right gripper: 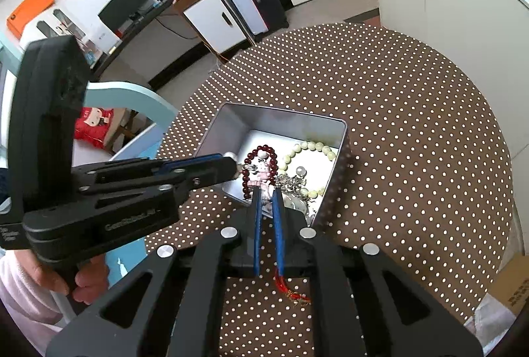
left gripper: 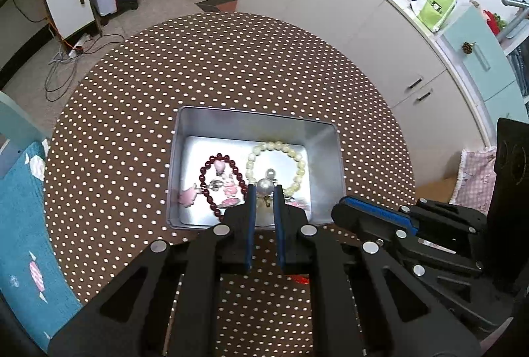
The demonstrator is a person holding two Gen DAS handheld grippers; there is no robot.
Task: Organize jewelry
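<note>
A silver metal tin (left gripper: 254, 119) sits on the polka-dot table and holds a dark red bead bracelet (left gripper: 211, 201), a pale green bead bracelet (left gripper: 281, 147), pink charms (left gripper: 229, 188) and pearl pieces. My left gripper (left gripper: 264, 188) is over the tin's near side, its jaws closed on a large pearl piece (left gripper: 265, 186). In the right wrist view the tin (right gripper: 264, 115) shows the same jewelry, and my right gripper (right gripper: 267, 190) hovers at its near edge, jaws narrowly apart with nothing seen between them. A red cord item (right gripper: 287, 289) lies on the table beneath it.
The round table (left gripper: 231, 66) has a brown cloth with white dots. White cabinets (left gripper: 330, 10) stand to the right. A light blue chair (right gripper: 139, 99) with a teal cushion (left gripper: 20, 224) stands at the left. My right gripper body (left gripper: 413, 231) is close on the right.
</note>
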